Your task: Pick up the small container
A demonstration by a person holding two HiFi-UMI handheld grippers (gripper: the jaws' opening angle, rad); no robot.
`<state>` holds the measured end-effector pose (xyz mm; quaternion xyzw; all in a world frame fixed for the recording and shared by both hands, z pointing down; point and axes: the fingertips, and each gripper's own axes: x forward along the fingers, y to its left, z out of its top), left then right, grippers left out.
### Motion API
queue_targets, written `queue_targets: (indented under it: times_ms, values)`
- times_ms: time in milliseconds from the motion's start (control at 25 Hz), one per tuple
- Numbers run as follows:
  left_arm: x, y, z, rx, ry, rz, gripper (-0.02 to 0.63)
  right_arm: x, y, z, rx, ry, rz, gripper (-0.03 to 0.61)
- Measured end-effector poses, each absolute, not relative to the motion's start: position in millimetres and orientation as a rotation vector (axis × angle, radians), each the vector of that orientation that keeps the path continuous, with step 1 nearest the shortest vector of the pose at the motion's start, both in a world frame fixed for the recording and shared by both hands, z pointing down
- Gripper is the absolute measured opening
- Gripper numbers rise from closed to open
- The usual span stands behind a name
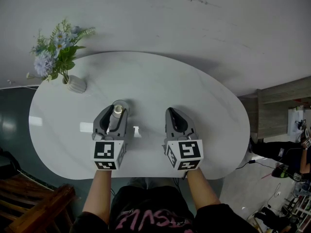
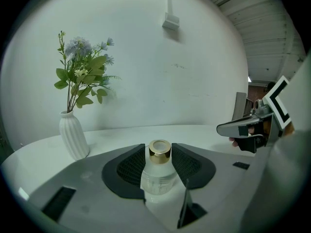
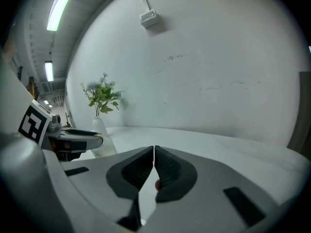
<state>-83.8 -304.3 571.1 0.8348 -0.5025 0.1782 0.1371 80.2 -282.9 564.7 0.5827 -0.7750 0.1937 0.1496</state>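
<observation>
The small container (image 2: pixel 158 171) is a frosted glass bottle with a gold collar, seen from above as a pale bottle (image 1: pixel 116 114). My left gripper (image 1: pixel 116 111) is shut on it, the black pads (image 2: pixel 130 169) pressing both sides of its body. It stands upright between the jaws, over the white table (image 1: pixel 146 76). My right gripper (image 1: pixel 175 116) is to its right, jaws shut together with nothing between them, as the right gripper view shows at the gripper (image 3: pixel 154 165).
A white ribbed vase (image 1: pixel 76 84) with blue and green flowers (image 1: pixel 57 47) stands at the table's far left, seen also as the vase (image 2: pixel 73 135). A grey wall lies behind the table. Wooden furniture (image 1: pixel 34 203) sits at the lower left.
</observation>
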Motion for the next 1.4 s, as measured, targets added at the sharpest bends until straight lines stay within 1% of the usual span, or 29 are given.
queue_targets:
  times_ms: [320,400,1400]
  values:
    - [-83.3,-304.5,571.4,2.416,-1.455,0.514,0.158,81.3,-281.4,564.5,1.676,-2.229,0.565,0.067]
    - [-81.9,-304.6,571.0,2.422,-1.456,0.521,0.136,81.7,-281.8,564.2,1.678,-2.228,0.565,0.067]
    - [-76.3,-303.7,568.0,2.442,-1.443,0.56,0.13,85.9,-279.4,553.2,1.691,-2.231,0.538,0.067]
